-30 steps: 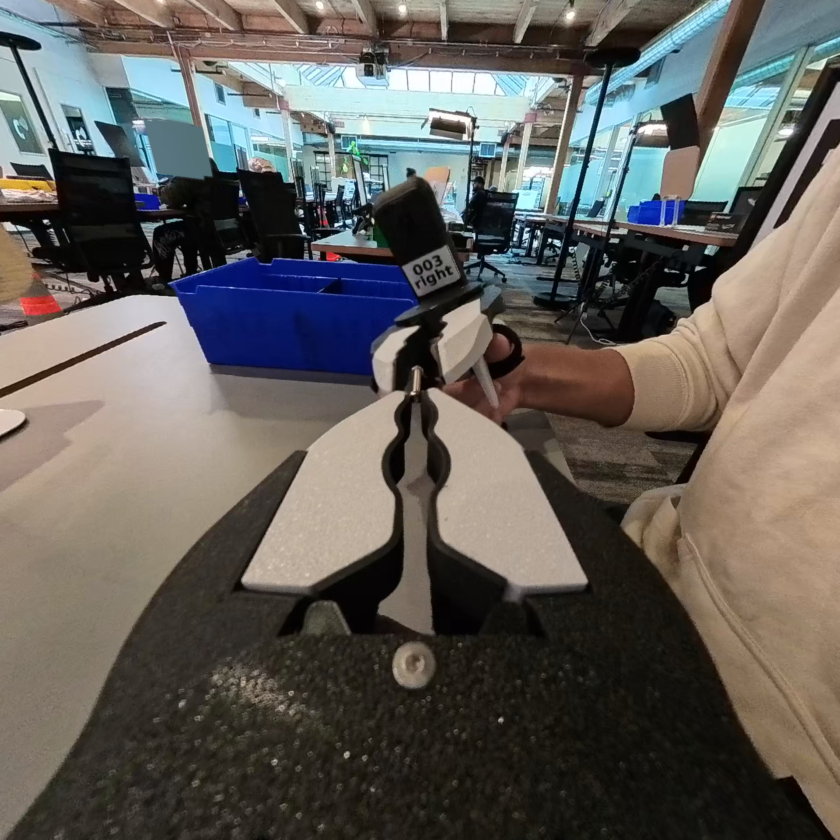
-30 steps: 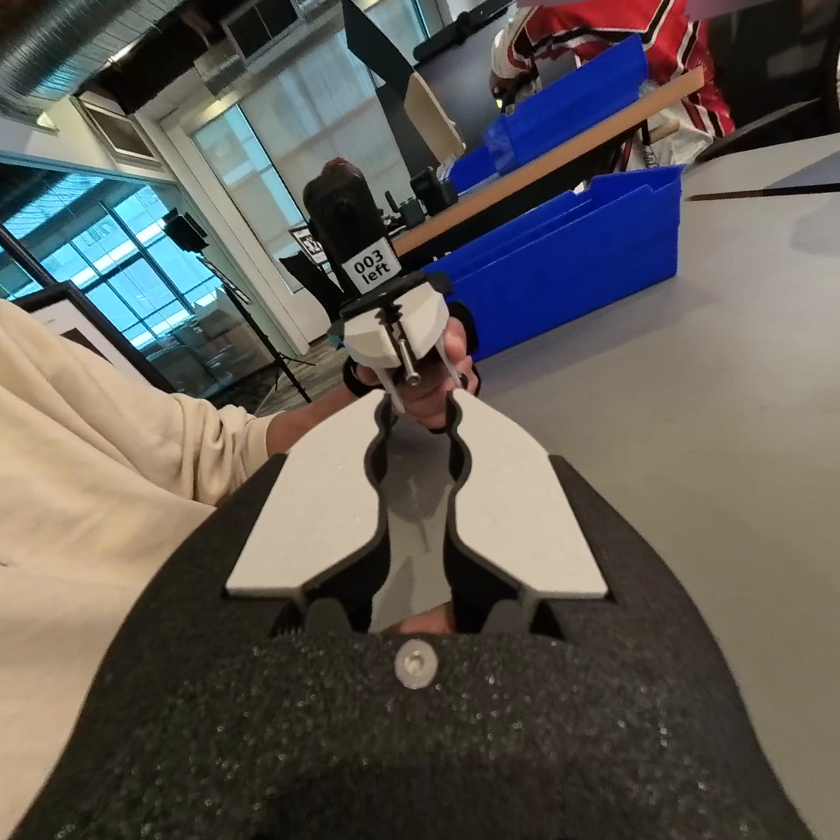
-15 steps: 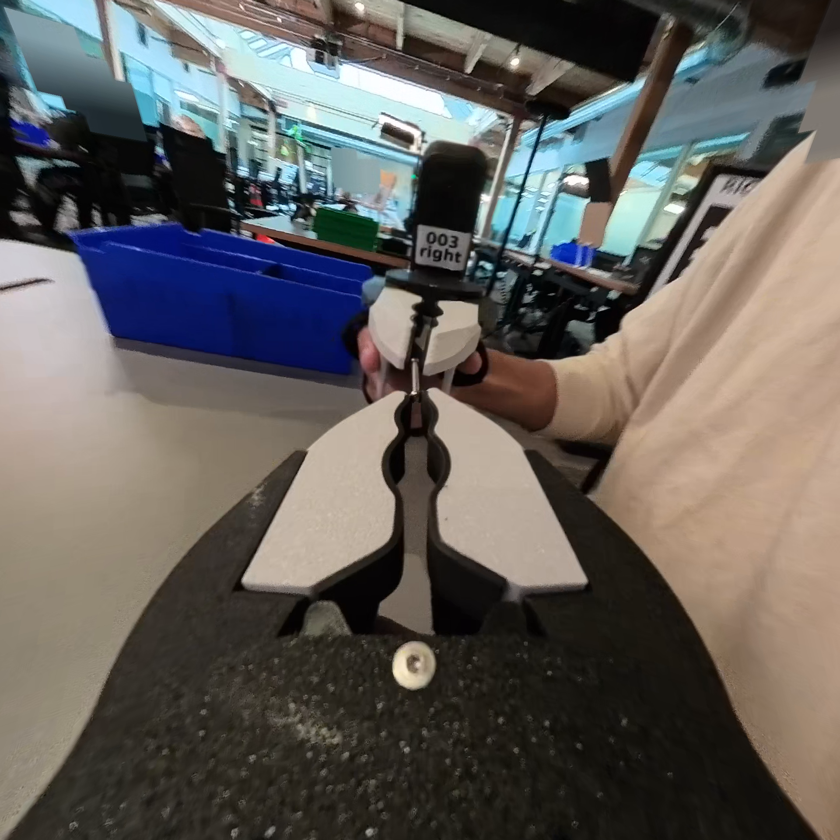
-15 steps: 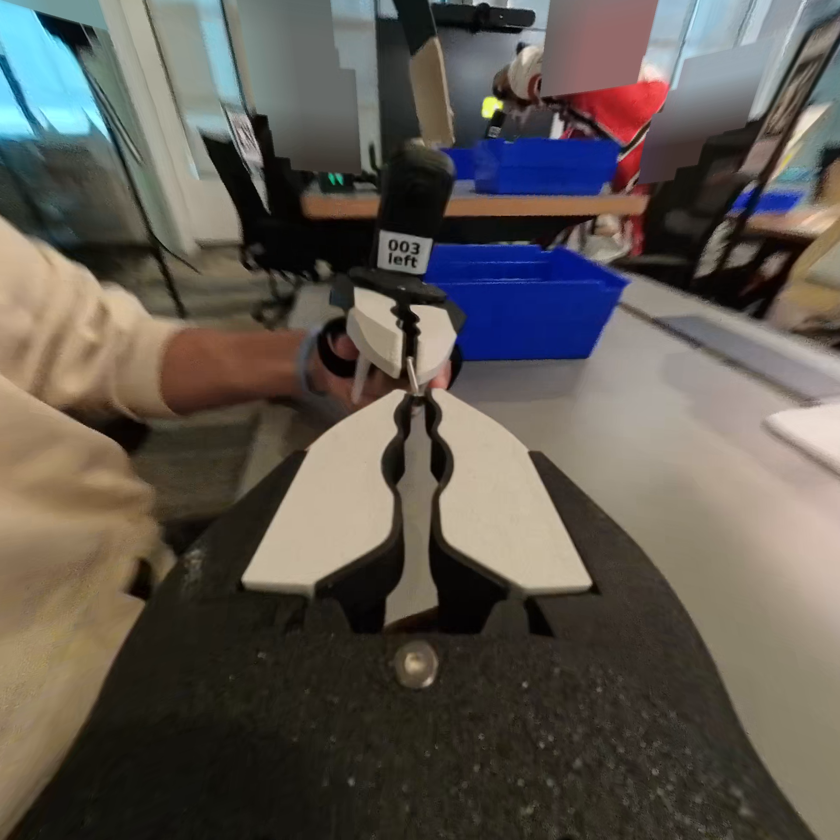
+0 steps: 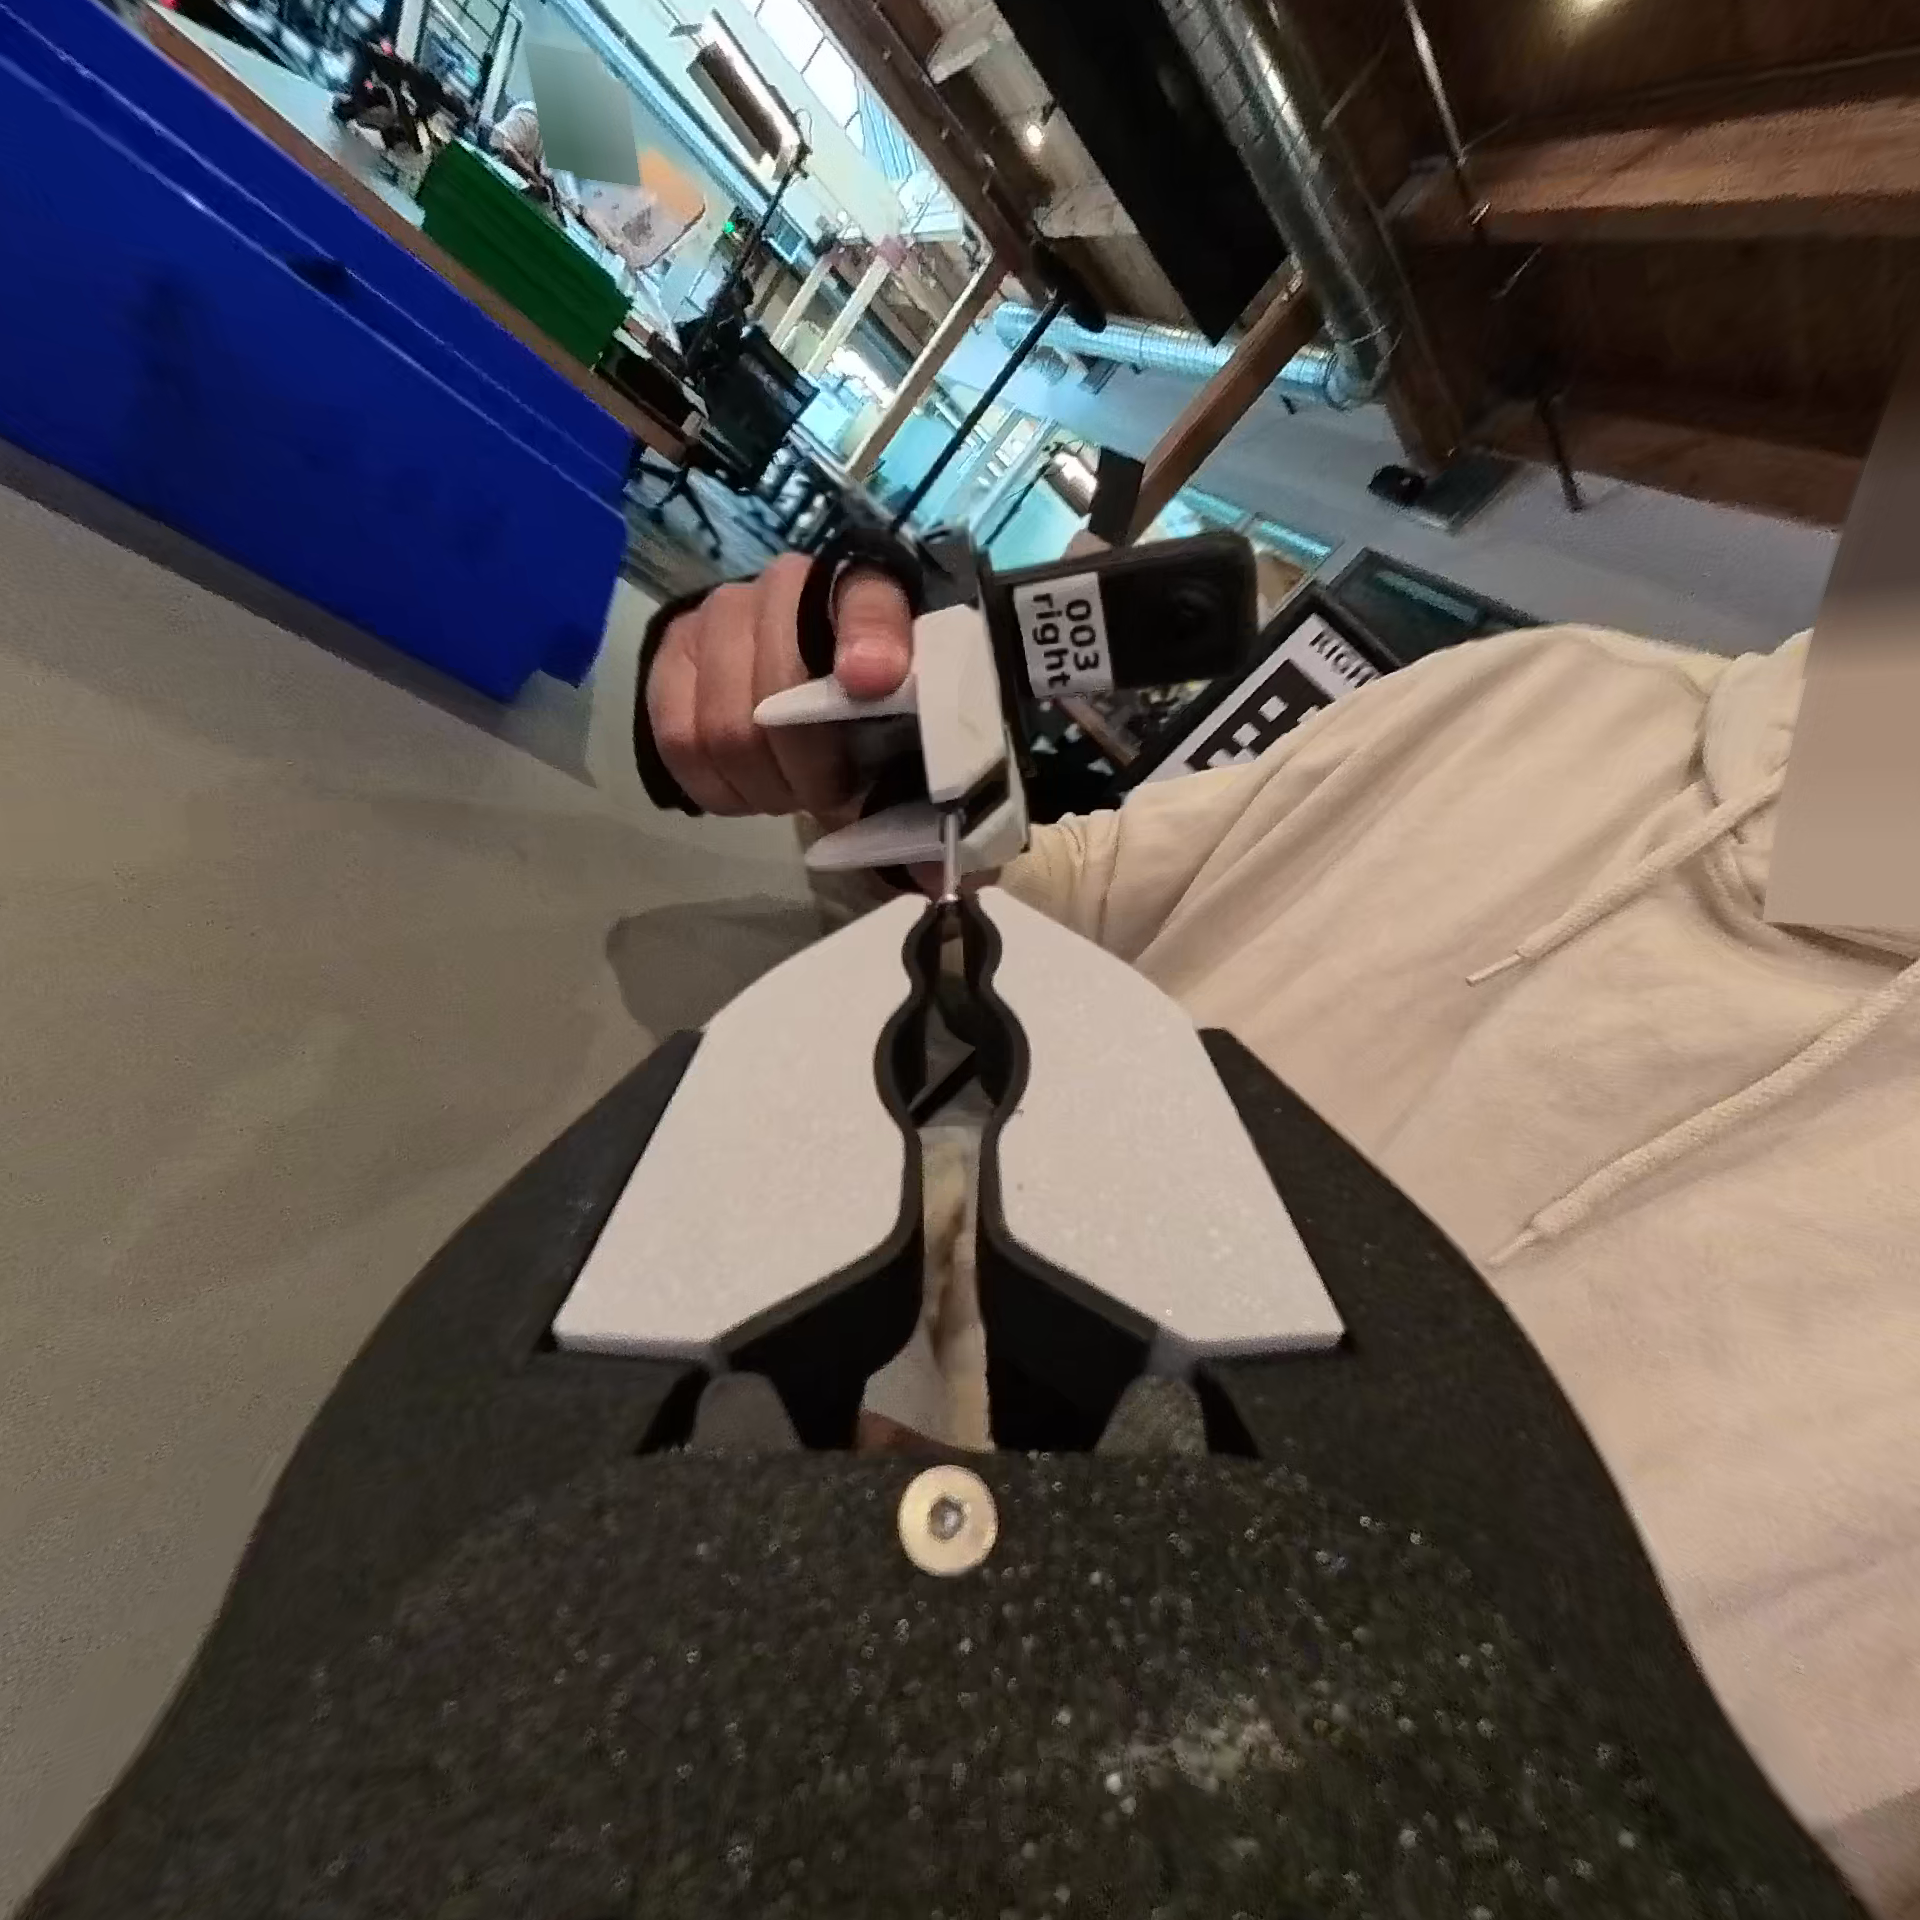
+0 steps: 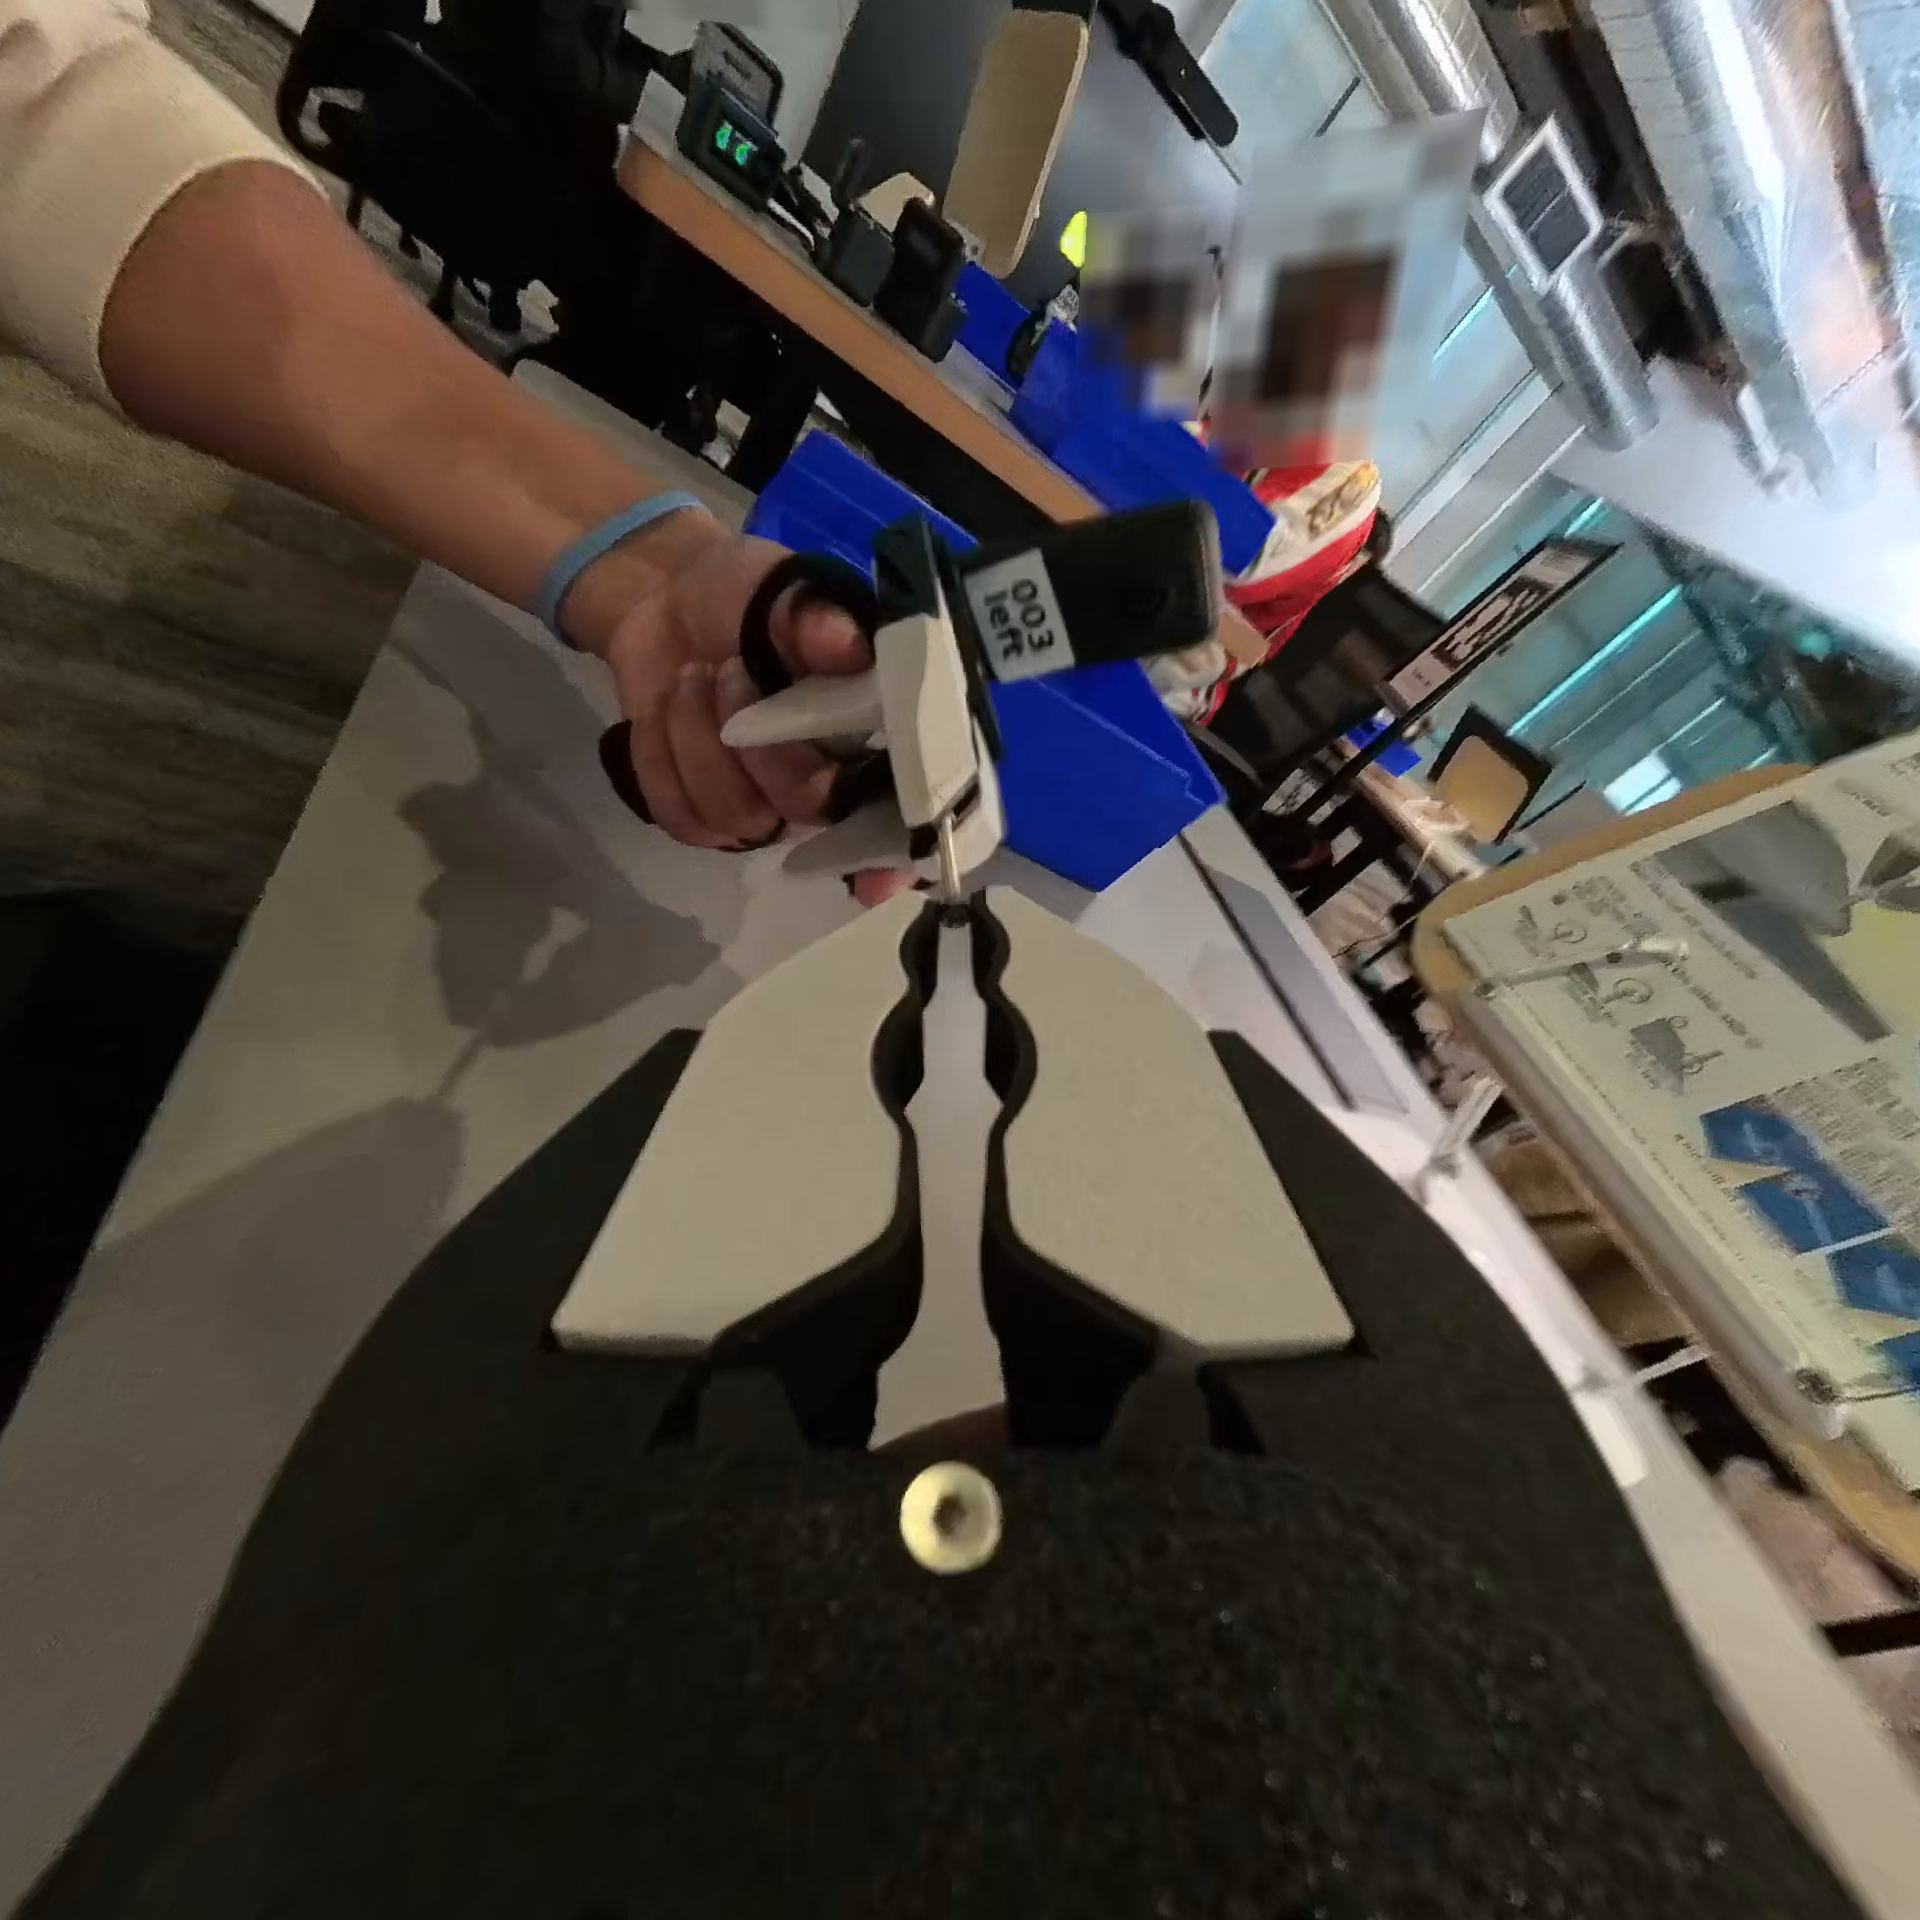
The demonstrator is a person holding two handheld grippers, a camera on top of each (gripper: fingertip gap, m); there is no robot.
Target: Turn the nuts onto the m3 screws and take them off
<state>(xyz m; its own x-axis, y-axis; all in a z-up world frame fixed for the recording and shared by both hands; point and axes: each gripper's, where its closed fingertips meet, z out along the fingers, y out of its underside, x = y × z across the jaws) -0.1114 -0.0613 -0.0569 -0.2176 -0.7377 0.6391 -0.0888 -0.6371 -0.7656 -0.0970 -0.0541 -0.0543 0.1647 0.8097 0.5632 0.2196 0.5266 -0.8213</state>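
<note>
A big grey table (image 5: pixel 260 935) is holding things up. Its top is looking smooth and plain. A blue bin (image 5: pixel 260 395) is sitting right on the table, toward the far side. In the right wrist view, the same grey table (image 6: pixel 364 987) is showing dark shadows on its top, and the blue bin (image 6: pixel 1091 769) is resting on it near the far edge.

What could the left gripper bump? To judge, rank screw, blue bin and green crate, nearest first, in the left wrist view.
1. Screw: at the left gripper tips, straight ahead.
2. Blue bin: on the table, ahead to the left.
3. Green crate: beyond the bin, far back.
</note>
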